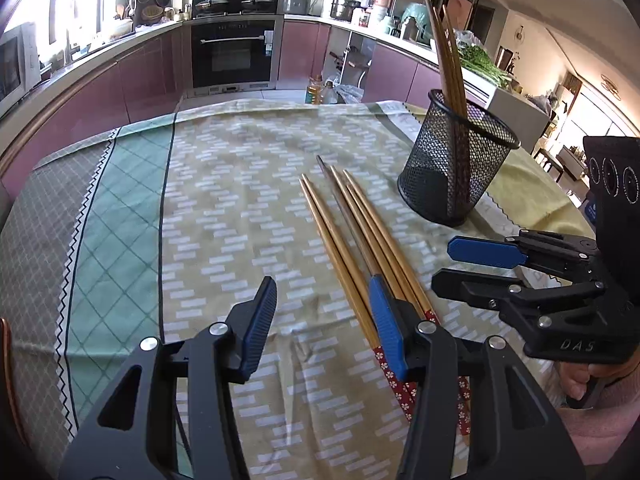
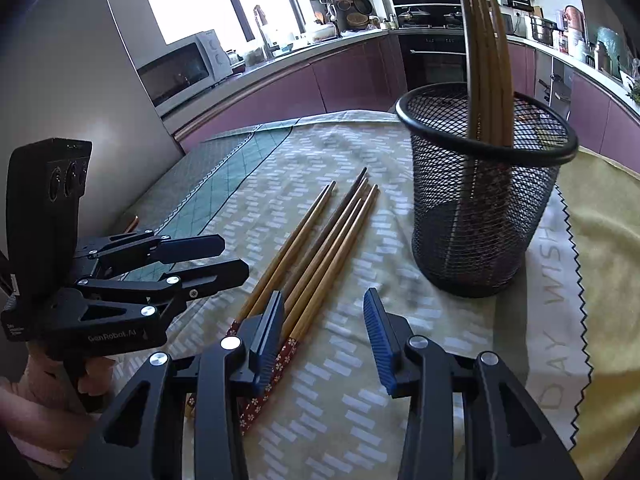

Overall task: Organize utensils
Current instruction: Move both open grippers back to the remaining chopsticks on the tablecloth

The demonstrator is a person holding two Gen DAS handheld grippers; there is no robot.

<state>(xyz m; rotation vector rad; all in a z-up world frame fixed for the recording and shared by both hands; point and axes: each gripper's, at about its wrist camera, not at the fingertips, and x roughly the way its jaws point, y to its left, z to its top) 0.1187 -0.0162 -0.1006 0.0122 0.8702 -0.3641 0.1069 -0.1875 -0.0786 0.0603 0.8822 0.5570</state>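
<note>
Several bamboo chopsticks (image 1: pixel 352 236) with red flowered ends lie side by side on the patterned cloth; they also show in the right wrist view (image 2: pixel 320 240). A black mesh holder (image 1: pixel 456 160) stands upright at the right with several chopsticks in it (image 1: pixel 448 52), also seen in the right wrist view (image 2: pixel 484 188). My left gripper (image 1: pixel 324 312) is open and empty, its right finger over the loose chopsticks. My right gripper (image 2: pixel 324 320) is open and empty, just right of the chopsticks' red ends; it also shows in the left wrist view (image 1: pixel 460 264).
The table carries a green and beige cloth (image 1: pixel 224 208) and a yellow cloth (image 2: pixel 608 240) under the holder's far side. Kitchen counters, an oven (image 1: pixel 234 52) and a microwave (image 2: pixel 180 68) stand beyond the table edge.
</note>
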